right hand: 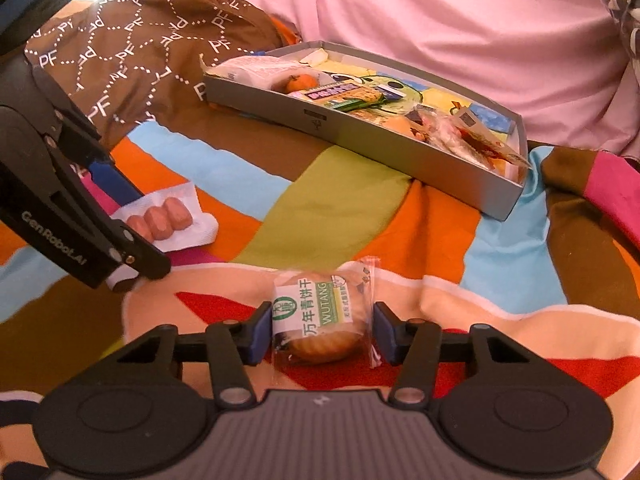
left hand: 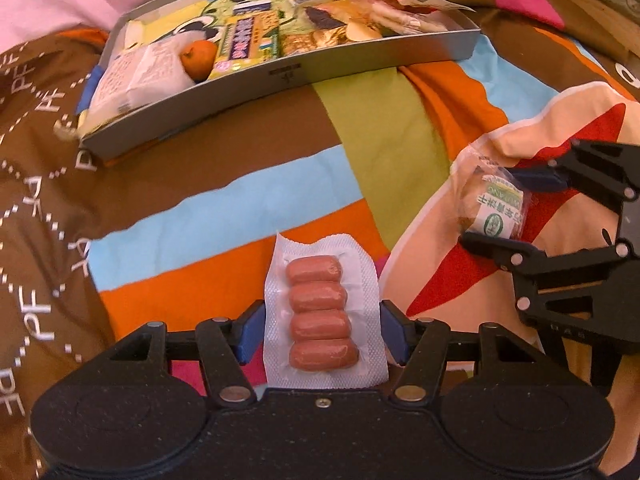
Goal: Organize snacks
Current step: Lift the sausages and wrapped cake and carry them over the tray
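At lower centre of each wrist view, the left gripper (left hand: 322, 332) clasps the sausage pack (left hand: 322, 312) and the right gripper (right hand: 318, 330) clasps the biscuit packet (right hand: 320, 316) by their edges, seemingly bound for the grey tray (left hand: 280, 80) in the upper frame.

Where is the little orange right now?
In the grey box, at its left end in the left wrist view: the orange sits between a white packet and a green-yellow packet.

- My left tool (left hand: 322, 330): black linkage arms, blue finger pads (left hand: 250, 332), silver rivets, one brass screw mid-body.
- My right tool (right hand: 318, 330): same black build, ribbed grey top plate.
- White "GenRobot.AI" lettering on left tool's side.
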Demonstrator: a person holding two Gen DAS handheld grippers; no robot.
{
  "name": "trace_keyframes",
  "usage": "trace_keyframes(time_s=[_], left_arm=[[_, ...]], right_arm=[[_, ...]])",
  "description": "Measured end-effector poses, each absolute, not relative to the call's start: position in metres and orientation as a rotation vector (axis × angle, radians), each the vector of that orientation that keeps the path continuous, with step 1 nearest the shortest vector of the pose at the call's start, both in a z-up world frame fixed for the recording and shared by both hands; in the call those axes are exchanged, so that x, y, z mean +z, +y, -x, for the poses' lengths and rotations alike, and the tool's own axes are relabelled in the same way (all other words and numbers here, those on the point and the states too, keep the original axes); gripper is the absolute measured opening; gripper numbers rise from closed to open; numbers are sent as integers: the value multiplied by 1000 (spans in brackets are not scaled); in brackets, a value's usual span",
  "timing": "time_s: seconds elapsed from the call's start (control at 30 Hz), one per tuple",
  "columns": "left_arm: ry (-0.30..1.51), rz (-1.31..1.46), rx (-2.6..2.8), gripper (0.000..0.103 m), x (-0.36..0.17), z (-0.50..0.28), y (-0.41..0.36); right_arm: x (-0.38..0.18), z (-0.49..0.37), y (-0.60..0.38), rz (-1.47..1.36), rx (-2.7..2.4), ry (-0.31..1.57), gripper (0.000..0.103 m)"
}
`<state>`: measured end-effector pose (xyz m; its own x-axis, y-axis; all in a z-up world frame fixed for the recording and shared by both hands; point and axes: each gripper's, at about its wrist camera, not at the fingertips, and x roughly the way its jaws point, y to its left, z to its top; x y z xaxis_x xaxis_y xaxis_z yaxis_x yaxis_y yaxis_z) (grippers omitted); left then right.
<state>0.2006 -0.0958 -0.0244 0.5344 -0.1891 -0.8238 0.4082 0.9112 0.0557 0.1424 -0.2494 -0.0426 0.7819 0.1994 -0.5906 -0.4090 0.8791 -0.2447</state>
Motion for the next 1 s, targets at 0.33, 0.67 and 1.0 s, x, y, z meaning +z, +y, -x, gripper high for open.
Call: trace_keyframes(time_s=[0.33,0.67,1.0], left_arm=[[955,-226,-349,62,-22,-183,-84],[986,-190,-375,62,-20,-163,-69],[980,-125,-394,61,-14,-143,-54]], right_arm=[[-36,-118,-231,348,366,602,57],[-30,-93,-218,269,366,642,57],[-28,-68,-218,204,312,641,57]])
